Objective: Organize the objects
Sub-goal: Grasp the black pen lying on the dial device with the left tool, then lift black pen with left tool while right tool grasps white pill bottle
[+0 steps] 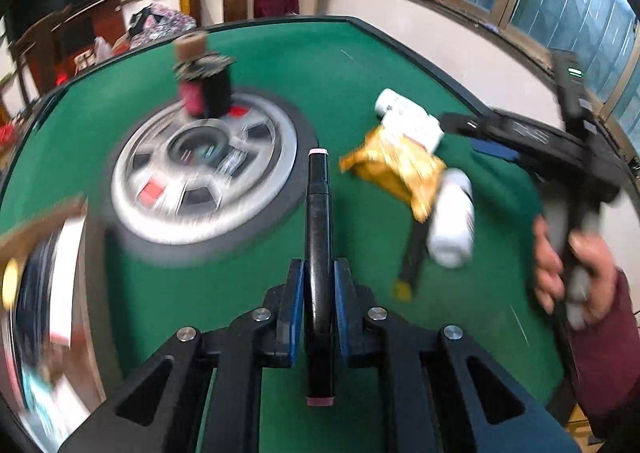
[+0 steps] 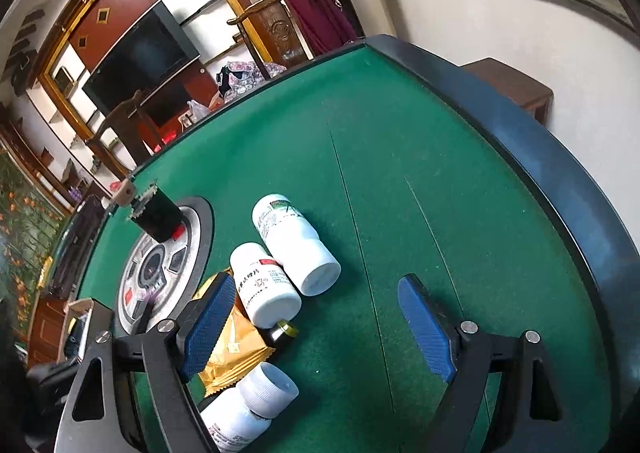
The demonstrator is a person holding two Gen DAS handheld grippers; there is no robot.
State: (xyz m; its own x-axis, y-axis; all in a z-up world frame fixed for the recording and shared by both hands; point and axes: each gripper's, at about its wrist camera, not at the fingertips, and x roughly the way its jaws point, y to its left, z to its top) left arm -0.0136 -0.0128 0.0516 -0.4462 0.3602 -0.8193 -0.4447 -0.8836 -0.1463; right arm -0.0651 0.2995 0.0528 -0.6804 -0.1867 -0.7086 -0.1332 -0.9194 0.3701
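My left gripper [image 1: 319, 293] is shut on a black marker with pink ends [image 1: 318, 237], held above the green table [image 1: 248, 285]. To its right lie a gold packet [image 1: 396, 169] and white bottles [image 1: 452, 221]. My right gripper [image 2: 316, 321] is open above the felt; its left finger [image 2: 208, 329] hangs over the gold packet [image 2: 236, 357]. Between the fingers lie two white bottles [image 2: 296, 241] [image 2: 264, 285], a small dark bottle with a gold cap [image 2: 282, 333], and a third white bottle [image 2: 248, 405] nearer me.
A round silver hub [image 1: 200, 165] sits in the table's centre with a black cup-like object [image 1: 208, 89] on it, also in the right wrist view [image 2: 156, 213]. The table has a raised dark rim [image 2: 520, 141]. A box [image 1: 44, 293] is at the left. Chairs and shelves stand beyond.
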